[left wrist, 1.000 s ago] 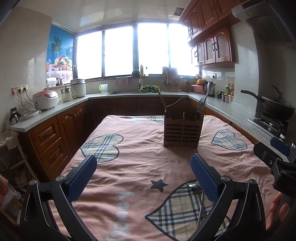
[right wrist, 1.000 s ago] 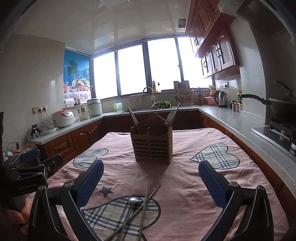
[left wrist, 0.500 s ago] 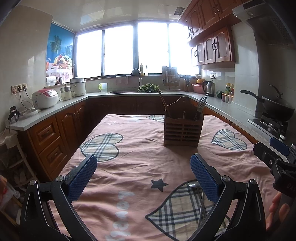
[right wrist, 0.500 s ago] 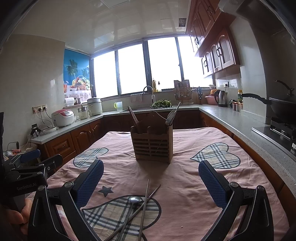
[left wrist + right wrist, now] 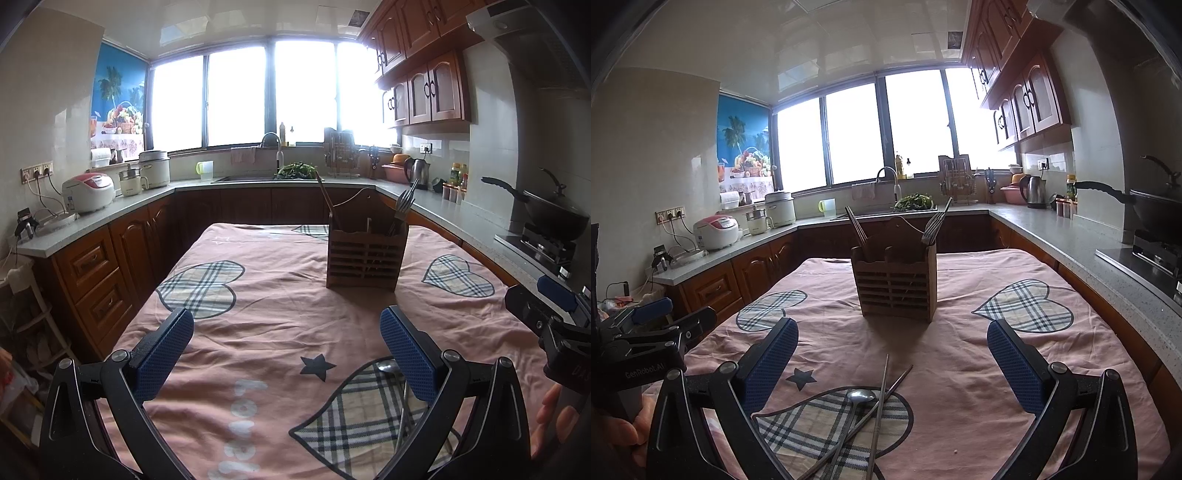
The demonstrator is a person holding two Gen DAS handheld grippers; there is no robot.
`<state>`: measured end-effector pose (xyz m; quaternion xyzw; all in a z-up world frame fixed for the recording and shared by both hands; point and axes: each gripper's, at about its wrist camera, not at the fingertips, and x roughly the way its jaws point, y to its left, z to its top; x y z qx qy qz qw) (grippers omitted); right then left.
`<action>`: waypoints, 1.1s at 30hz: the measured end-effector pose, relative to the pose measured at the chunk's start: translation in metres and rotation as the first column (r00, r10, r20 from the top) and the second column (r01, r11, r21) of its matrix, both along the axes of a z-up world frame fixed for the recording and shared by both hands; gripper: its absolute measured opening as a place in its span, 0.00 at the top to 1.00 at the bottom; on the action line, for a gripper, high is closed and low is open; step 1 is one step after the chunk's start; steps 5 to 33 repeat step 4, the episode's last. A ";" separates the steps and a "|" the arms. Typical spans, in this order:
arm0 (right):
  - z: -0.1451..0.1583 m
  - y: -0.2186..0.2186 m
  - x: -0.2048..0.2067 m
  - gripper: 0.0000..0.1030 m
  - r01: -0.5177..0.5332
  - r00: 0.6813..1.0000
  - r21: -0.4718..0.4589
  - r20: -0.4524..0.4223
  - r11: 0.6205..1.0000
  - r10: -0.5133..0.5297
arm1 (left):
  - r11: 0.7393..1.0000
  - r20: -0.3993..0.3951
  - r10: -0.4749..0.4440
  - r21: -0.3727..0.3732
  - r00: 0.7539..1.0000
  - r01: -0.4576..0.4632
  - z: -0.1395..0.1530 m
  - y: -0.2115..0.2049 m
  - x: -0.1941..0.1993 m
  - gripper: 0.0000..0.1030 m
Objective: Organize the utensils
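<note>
A wooden slatted utensil holder (image 5: 897,286) (image 5: 365,258) stands upright mid-table, with dark chopsticks (image 5: 856,229) in its left slot and forks (image 5: 936,223) (image 5: 402,206) in its right. On the near plaid heart lie a metal spoon (image 5: 860,397) (image 5: 388,366) and a pair of metal chopsticks (image 5: 881,406), crossed. My right gripper (image 5: 892,360) is open above them, nothing between its blue pads. My left gripper (image 5: 286,345) is open too, over the pink cloth left of the spoon. Each gripper shows at the edge of the other's view.
The table (image 5: 258,295) wears a pink cloth with plaid hearts. Counters run around it: rice cookers (image 5: 88,192) at left, a sink (image 5: 243,179) under the window, a kettle (image 5: 417,171) and a wok (image 5: 554,214) on the stove at right.
</note>
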<state>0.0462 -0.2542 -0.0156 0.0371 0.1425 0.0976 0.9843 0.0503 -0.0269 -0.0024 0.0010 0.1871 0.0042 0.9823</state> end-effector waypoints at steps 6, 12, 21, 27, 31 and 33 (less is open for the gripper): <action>-0.001 0.000 0.003 0.00 -0.002 1.000 -0.001 -0.010 1.000 0.002 | 1.000 -0.005 -0.004 -0.001 1.000 0.004 -0.002 -0.001 0.003 0.00; -0.001 0.000 0.003 0.00 -0.002 1.000 -0.001 -0.010 1.000 0.002 | 1.000 -0.005 -0.004 -0.001 1.000 0.004 -0.002 -0.001 0.003 0.00; -0.001 0.000 0.003 0.00 -0.002 1.000 -0.001 -0.010 1.000 0.002 | 1.000 -0.005 -0.004 -0.001 1.000 0.004 -0.002 -0.001 0.003 0.00; -0.001 0.000 0.003 0.00 -0.002 1.000 -0.001 -0.010 1.000 0.002 | 1.000 -0.005 -0.004 -0.001 1.000 0.004 -0.002 -0.001 0.003 0.00; -0.001 0.000 0.003 0.00 -0.002 1.000 -0.001 -0.010 1.000 0.002 | 1.000 -0.005 -0.004 -0.001 1.000 0.004 -0.002 -0.001 0.003 0.00; -0.001 0.000 0.003 0.00 -0.002 1.000 -0.001 -0.010 1.000 0.002 | 1.000 -0.005 -0.004 -0.001 1.000 0.004 -0.002 -0.001 0.003 0.00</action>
